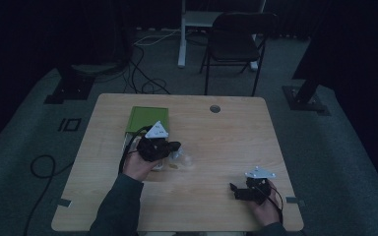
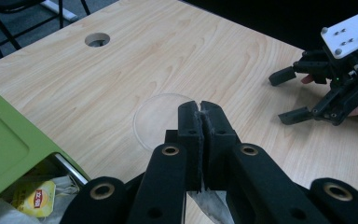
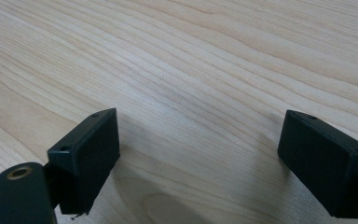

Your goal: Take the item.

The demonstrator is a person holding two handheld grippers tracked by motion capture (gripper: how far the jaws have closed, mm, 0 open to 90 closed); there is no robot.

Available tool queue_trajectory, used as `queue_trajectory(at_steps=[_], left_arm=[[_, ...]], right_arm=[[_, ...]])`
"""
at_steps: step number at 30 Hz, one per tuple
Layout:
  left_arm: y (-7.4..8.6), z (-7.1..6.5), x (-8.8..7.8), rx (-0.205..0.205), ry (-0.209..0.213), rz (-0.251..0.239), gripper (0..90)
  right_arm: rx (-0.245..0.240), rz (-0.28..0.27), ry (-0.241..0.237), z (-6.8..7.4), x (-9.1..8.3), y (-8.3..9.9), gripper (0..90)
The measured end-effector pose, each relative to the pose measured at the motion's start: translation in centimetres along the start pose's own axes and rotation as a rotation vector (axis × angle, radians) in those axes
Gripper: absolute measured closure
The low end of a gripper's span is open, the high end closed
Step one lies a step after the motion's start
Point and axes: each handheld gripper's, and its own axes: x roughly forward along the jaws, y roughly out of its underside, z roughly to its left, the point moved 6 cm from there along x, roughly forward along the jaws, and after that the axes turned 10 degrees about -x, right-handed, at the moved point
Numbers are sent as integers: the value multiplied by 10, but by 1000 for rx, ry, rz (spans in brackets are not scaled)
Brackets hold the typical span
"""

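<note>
Left gripper (image 2: 200, 116) angled down beside the green box (image 2: 4, 144), jaws pinching a tea bag wrapper (image 2: 209, 203); right gripper (image 3: 200, 154) low over table (image 3: 191, 56), jaws spread.

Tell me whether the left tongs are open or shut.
Shut. In the left gripper view the left tongs have their two jaws pressed together on a thin whitish tea bag paper, which hangs out below them over the wooden table.

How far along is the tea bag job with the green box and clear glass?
Done: the green cardboard tea box is open. In hand: the left tool is clamped on a thin tea bag paper, above the clear round glass. Left: putting it in the glass. The right tool rests open.
</note>
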Motion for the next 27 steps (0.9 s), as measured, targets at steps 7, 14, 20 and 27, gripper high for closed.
queue_trajectory(at_steps=[7,14,20,27], left_arm=[[-2,1,5,0,-6,3,885],[-3,4,11,-6,-11,4,885],[-5,6,16,-14,-14,3,886],[-6,8,20,-17,-27,2,887]], right_arm=[[0,0,0,0,0,0,123],[0,0,0,0,0,0,123],[1,1,0,0,0,0,123],[0,0,0,0,0,0,123]])
